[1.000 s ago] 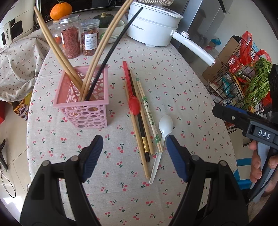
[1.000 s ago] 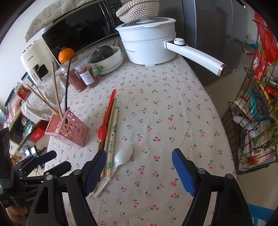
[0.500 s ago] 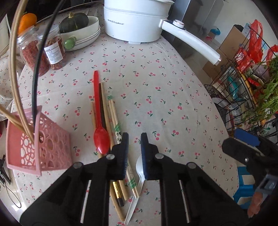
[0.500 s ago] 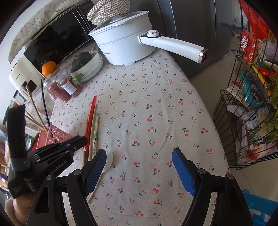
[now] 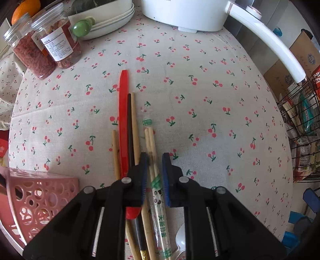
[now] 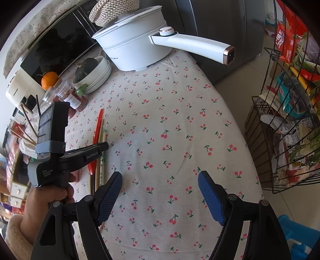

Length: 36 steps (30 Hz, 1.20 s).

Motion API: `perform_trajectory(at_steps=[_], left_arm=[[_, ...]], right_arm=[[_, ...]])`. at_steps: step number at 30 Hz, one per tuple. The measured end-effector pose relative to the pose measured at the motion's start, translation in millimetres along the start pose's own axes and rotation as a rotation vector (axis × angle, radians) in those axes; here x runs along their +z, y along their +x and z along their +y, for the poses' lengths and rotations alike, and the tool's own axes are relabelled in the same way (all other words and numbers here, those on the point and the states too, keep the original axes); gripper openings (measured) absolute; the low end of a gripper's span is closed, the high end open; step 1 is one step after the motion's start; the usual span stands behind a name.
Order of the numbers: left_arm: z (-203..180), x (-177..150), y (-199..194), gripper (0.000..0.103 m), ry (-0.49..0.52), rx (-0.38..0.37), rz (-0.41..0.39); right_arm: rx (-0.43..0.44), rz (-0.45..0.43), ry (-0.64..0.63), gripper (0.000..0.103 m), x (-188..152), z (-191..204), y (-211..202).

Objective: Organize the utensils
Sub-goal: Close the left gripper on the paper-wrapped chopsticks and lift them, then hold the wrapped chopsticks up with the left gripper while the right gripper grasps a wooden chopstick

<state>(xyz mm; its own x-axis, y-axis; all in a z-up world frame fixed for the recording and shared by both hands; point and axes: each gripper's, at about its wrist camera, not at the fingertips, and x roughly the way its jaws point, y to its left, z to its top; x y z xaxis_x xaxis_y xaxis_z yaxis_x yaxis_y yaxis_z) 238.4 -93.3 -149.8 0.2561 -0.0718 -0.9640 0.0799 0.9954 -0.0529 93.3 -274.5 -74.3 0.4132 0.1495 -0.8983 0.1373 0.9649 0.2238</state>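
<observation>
A row of utensils lies on the cherry-print tablecloth (image 5: pixel 200 112): a red spoon (image 5: pixel 123 120), a dark chopstick (image 5: pixel 129 128), plain wooden chopsticks (image 5: pixel 135 128) and a wrapped pair of chopsticks (image 5: pixel 158 192). My left gripper (image 5: pixel 154 176) is low over them, its jaws narrowed around the wrapped pair; contact is unclear. A white spoon (image 5: pixel 180 238) lies to its right. The pink holder (image 5: pixel 38 194) stands at the lower left. My right gripper (image 6: pixel 160 192) is open and empty above bare cloth, right of the left gripper (image 6: pixel 100 148).
Two jars (image 5: pixel 50 46), stacked bowls (image 5: pixel 112 22) and a white electric pot (image 5: pixel 190 14) with a long handle (image 5: pixel 276 50) stand at the far side. A wire rack (image 6: pixel 288 124) of groceries stands off the table's right edge.
My left gripper has moved forward and down onto the utensil row and its jaws have narrowed from wide open to a small gap around the wrapped chopsticks. The right gripper stays open.
</observation>
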Motion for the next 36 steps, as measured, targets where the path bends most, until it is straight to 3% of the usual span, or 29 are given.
perform_trajectory(at_steps=[4, 6, 12, 18, 27, 33, 36], left_arm=[[-3.5, 0.6, 1.3, 0.021, 0.024, 0.023, -0.022], [-3.8, -1.0, 1.6, 0.007, 0.016, 0.010, -0.028], [-17.3, -11.7, -26.6, 0.006, 0.060, -0.034, -0.119], [-16.4, -34.5, -70.5, 0.006, 0.115, -0.125, -0.221], [12.3, -80.3, -138.3, 0.006, 0.181, -0.230, -0.362], [48.5, -103.6, -160.0, 0.006, 0.156, -0.267, -0.454], [62.6, -104.9, -164.0, 0.006, 0.120, -0.285, -0.457]], right_arm=[[0.001, -0.011, 0.004, 0.079, 0.4, -1.2, -3.4], [0.003, -0.013, 0.006, 0.079, 0.3, -1.7, -4.2], [-0.005, -0.020, 0.010, 0.079, -0.2, -2.0, -6.6], [-0.007, -0.022, 0.008, 0.079, -1.5, 2.4, -7.5], [-0.022, -0.019, -0.003, 0.079, -3.2, 9.4, -4.3], [-0.008, 0.000, 0.025, 0.079, 2.0, 21.2, 11.5], [0.006, 0.030, 0.030, 0.079, 4.1, 33.9, 29.1]])
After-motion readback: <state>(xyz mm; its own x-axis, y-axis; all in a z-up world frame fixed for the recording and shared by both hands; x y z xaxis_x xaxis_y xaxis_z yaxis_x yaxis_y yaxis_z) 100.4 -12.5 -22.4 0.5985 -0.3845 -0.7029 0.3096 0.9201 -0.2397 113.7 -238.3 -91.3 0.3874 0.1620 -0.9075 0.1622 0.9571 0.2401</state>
